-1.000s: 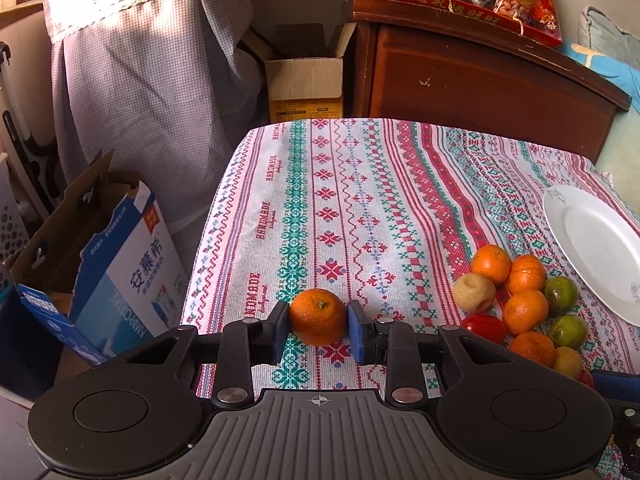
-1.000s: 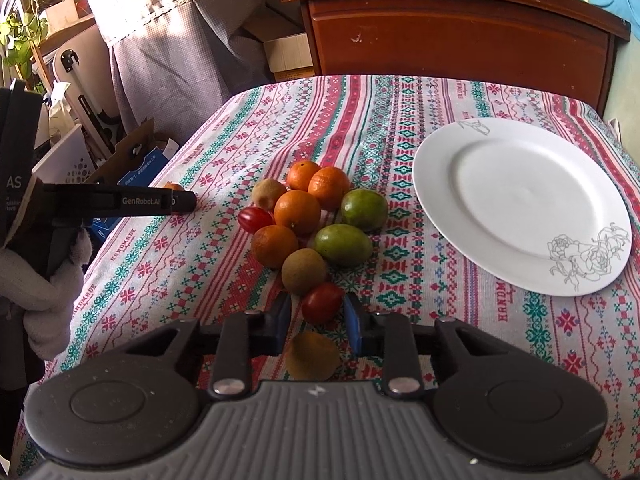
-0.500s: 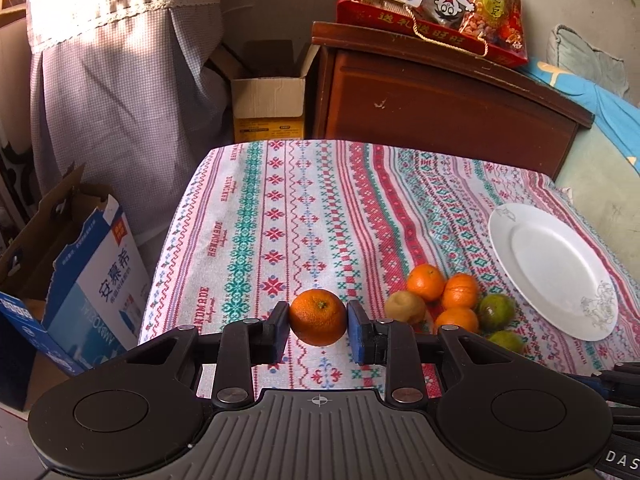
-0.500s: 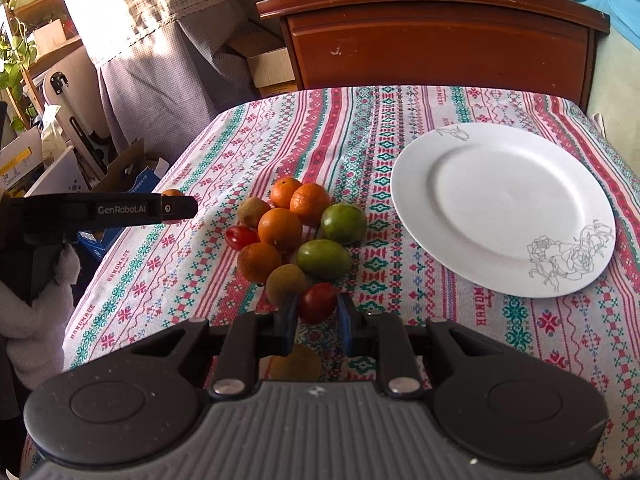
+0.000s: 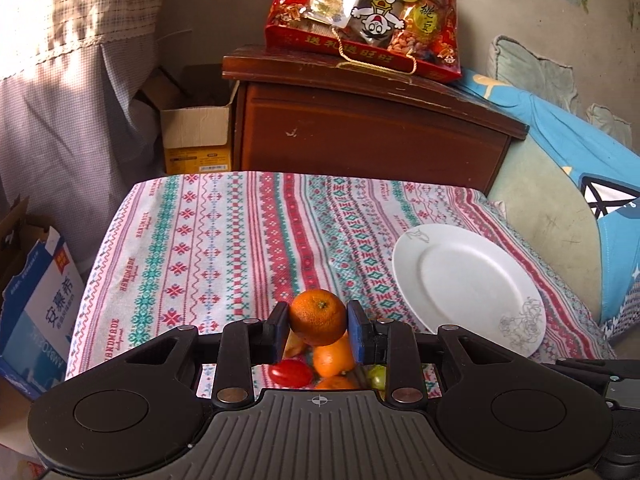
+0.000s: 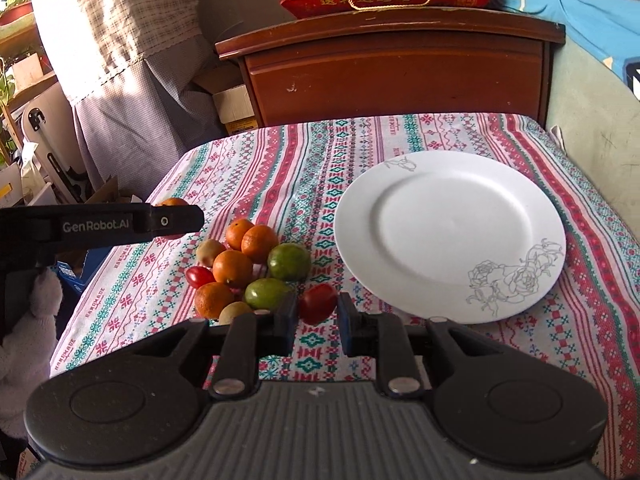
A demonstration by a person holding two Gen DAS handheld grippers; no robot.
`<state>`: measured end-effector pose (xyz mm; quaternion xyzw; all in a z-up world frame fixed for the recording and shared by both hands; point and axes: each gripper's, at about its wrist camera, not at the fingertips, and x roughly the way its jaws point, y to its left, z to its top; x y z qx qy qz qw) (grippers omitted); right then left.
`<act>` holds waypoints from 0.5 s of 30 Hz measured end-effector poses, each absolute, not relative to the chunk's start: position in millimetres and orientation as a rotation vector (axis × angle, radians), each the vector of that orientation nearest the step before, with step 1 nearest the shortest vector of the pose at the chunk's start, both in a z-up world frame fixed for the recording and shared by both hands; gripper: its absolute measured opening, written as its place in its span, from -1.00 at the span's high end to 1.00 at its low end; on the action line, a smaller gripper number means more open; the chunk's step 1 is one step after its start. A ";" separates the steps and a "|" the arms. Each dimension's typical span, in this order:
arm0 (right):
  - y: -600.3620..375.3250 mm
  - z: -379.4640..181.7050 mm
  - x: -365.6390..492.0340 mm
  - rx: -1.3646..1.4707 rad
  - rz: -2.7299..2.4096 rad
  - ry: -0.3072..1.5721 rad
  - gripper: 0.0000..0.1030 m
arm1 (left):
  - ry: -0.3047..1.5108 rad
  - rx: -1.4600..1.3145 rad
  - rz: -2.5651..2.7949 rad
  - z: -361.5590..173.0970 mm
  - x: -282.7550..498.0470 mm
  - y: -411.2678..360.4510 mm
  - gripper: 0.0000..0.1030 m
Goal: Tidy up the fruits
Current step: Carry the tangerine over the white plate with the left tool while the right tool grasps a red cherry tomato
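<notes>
Both claws carry fruit: the left claw (image 5: 319, 326) pinches an orange (image 5: 318, 317), the right claw (image 6: 317, 312) a red tomato (image 6: 318, 303). The white plate (image 6: 450, 236) lies ahead-right of each; the right claw is nearer.

patterned tablecloth (image 6: 256, 168); white plate (image 6: 450, 232), fruit pile (image 6: 248, 268)

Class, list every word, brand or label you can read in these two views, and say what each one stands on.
"GenRobot.AI": side of the left gripper.
"HANDMADE": repeated along the tablecloth.
"安慕希": blue and white carton beside the table.
"送礼送旺旺": red snack gift bag on the wooden cabinet.
Smaller print on the carton, the gift bag and the yellow cardboard box is too small to read.
</notes>
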<state>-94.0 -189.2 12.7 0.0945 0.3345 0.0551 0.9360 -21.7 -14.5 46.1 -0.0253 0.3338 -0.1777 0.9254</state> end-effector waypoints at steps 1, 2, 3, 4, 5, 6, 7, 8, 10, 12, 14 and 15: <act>-191.5 13.9 -94.0 0.192 0.108 0.677 0.60 | 0.685 -0.055 -0.373 47.0 -21.6 -18.1 0.46; -194.6 15.4 -93.4 0.193 0.099 0.669 0.60 | 0.684 -0.055 -0.380 47.4 -21.4 -21.5 0.46; -198.2 16.6 -92.8 0.197 0.090 0.662 0.60 | 0.684 -0.052 -0.385 47.9 -21.2 -25.5 0.46; -202.0 18.1 -92.1 0.204 0.080 0.655 0.60 | 0.684 -0.048 -0.389 48.2 -20.9 -28.9 0.46; -206.2 19.7 -91.1 0.211 0.069 0.649 0.60 | 0.683 -0.043 -0.395 48.6 -20.6 -32.9 0.46; -211.3 21.5 -90.2 0.220 0.057 0.640 0.60 | 0.684 -0.041 -0.403 49.1 -19.9 -37.1 0.46; -215.6 23.5 -89.3 0.228 0.046 0.631 0.60 | 0.685 -0.042 -0.408 49.5 -19.1 -40.5 0.46; -221.0 25.9 -88.4 0.234 0.032 0.618 0.60 | 0.687 -0.044 -0.417 49.7 -17.9 -44.7 0.46; -229.5 29.6 -86.6 0.238 0.007 0.594 0.60 | 0.690 -0.044 -0.431 49.9 -15.2 -52.1 0.46; -238.4 32.0 -84.1 0.251 -0.018 0.579 0.60 | 0.694 -0.035 -0.441 49.1 -12.5 -60.4 0.46; -248.3 33.2 -80.4 0.277 -0.039 0.570 0.60 | 0.700 -0.031 -0.452 46.9 -8.8 -68.9 0.46; -252.6 33.8 -79.2 0.286 -0.046 0.566 0.60 | 0.702 -0.030 -0.456 46.3 -7.3 -71.9 0.46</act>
